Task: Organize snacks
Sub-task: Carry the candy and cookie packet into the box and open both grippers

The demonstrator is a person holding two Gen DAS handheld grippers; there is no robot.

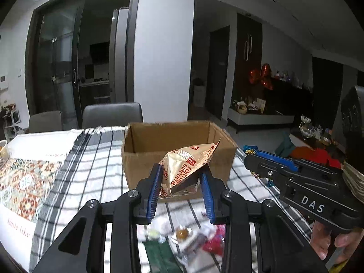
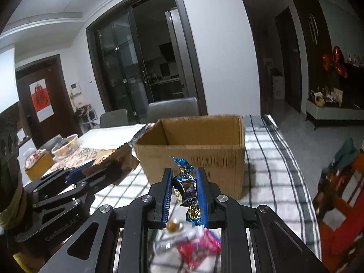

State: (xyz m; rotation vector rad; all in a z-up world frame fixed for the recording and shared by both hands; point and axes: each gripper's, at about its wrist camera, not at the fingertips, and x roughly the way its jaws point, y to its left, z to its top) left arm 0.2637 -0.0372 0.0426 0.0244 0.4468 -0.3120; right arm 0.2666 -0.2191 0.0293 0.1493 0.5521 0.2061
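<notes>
An open cardboard box stands on the checked tablecloth; it also shows in the right wrist view. My left gripper is shut on a cream and red biscuit packet, held up in front of the box's near wall. My right gripper is shut on a blue foil-wrapped candy, held just before the box. The right gripper shows at the right of the left wrist view, and the left gripper with its packet at the left of the right wrist view.
Several loose snacks lie blurred on the cloth under the grippers. A basket and a small box sit at the table's far left. Two grey chairs stand behind the table. The table edge runs along the right.
</notes>
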